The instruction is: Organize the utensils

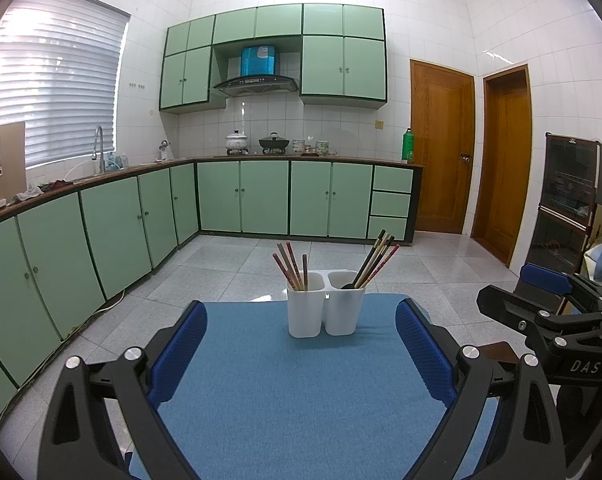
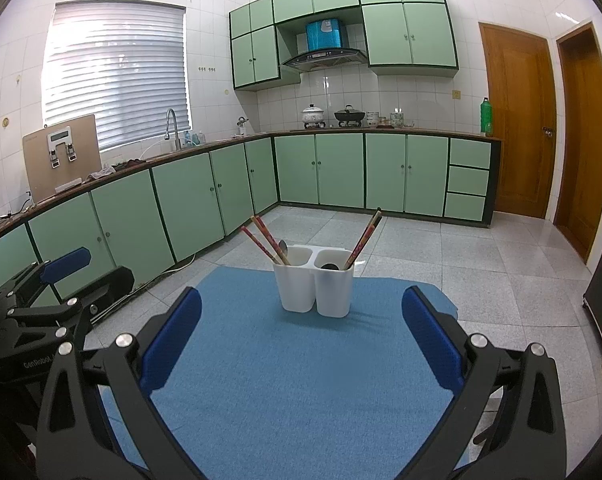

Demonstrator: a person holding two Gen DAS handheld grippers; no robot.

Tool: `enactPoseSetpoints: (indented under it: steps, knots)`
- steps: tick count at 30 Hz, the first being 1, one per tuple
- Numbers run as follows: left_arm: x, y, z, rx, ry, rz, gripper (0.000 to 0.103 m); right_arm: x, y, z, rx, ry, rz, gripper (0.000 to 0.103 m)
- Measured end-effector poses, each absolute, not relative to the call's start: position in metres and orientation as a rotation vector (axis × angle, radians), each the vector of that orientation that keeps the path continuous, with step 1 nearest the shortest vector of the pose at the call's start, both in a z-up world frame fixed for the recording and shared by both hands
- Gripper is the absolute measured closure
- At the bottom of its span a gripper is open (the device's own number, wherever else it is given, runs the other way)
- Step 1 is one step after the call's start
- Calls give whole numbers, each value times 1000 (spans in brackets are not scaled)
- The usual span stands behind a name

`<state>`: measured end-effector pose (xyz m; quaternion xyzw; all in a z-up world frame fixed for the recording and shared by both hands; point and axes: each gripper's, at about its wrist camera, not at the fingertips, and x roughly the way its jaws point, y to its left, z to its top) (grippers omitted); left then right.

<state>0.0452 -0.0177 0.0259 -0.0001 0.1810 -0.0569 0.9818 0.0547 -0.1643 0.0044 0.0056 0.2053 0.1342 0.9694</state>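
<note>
A white two-cup holder point(image 1: 324, 307) stands upright on a blue mat point(image 1: 285, 392), toward the mat's far edge, with the kitchen floor behind it. Its two compartments are joined side by side. In the left wrist view, the left cup carries a bunch of chopsticks point(image 1: 291, 266) leaning left — reddish and pale wood — while the right cup carries a second bundle point(image 1: 375, 260), dark and patterned sticks leaning right, with a black spoon point(image 1: 347, 285) showing just at the rim.

The left gripper point(image 1: 301, 354) hangs above the near part of the mat, its blue-padded fingers point(image 1: 179, 350) spread wide apart with nothing between them. The holder sits ahead of it, well apart from both pads.

The right gripper point(image 2: 301, 338) is likewise spread open and empty over the mat, its pads point(image 2: 431, 338) flanking the holder from a distance. From this view the holder point(image 2: 315, 286) appears slightly left of centre, the left chopsticks point(image 2: 265, 240) fanning left and the right ones point(image 2: 365, 238) leaning right; a grey spoon bowl shows behind the left bunch, though its handle is hidden.

Each gripper shows at the edge of the other's view — the two are side by side, not touching.

Behind runs a counter point(image 1: 101, 176) over green cabinets point(image 1: 241, 196), with two wooden doors point(image 1: 441, 144) at the right.
</note>
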Motion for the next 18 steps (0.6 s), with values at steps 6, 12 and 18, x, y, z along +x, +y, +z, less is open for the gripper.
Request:
enactPoseSetpoints:
  steps: [6, 12, 18]
  knots:
    - [45, -17, 26, -1, 364, -113, 10, 55, -164, 4, 13, 416, 271, 6]
    - [46, -18, 25, -1, 365, -112, 10, 55, -165, 5, 12, 415, 271, 6]
    - [46, -18, 25, 0, 364, -112, 10, 55, -164, 5, 13, 415, 271, 6]
